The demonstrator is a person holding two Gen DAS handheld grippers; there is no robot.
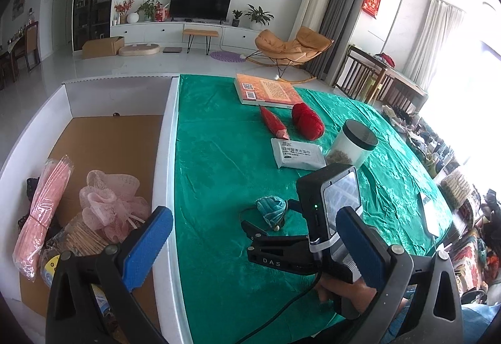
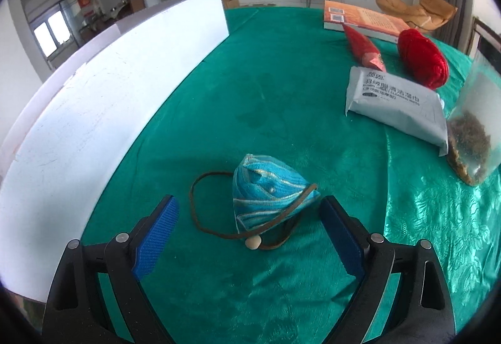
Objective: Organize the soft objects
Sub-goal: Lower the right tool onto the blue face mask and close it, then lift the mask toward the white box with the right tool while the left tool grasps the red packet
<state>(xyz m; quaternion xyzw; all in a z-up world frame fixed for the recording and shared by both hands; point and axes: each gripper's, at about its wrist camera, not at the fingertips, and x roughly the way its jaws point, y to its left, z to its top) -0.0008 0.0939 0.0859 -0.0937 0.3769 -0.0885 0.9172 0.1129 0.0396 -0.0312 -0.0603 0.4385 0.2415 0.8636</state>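
The right tongs [image 2: 249,236] were spread wide, low over the table [image 2: 281,87], flanking a blue pouch [image 2: 266,190] without gripping it. The left tongs [image 1: 250,250] hung released above the box [image 1: 170,137] edge, near a pink loofah [image 1: 112,203].

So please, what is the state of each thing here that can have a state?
Left gripper: open, holding nothing.
Right gripper: open, just in front of the pouch, not touching.
Blue pouch: lying on the green cloth, cord loose.
Box: open, already holding soft items.
Jar: lid on, tilted.
Wipes pack: lying flat.
Book: closed.
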